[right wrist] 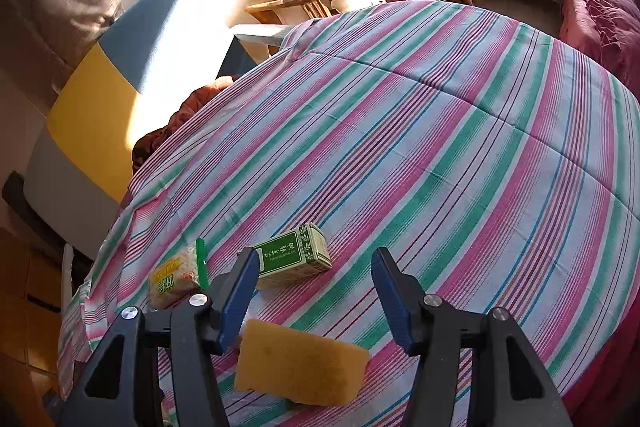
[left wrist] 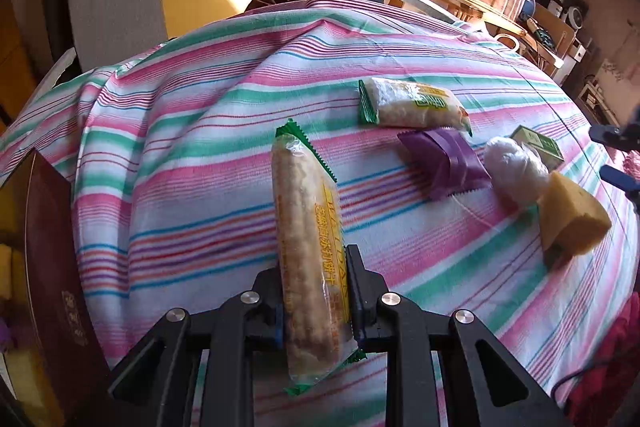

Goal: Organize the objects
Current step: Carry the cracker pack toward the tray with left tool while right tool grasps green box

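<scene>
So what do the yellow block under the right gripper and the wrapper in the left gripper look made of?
Yellow block: apparently sponge foam, matte and finely pitted. Wrapper in the left gripper: thin clear plastic film, glossy and crinkled, with green serrated ends.

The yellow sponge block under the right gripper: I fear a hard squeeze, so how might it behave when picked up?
The yellow sponge block looks porous, so it probably compresses and weighs little. It lies flat on the striped cloth, so rolling seems unlikely. The open right gripper spans it; a gentle close likely suffices.
</scene>
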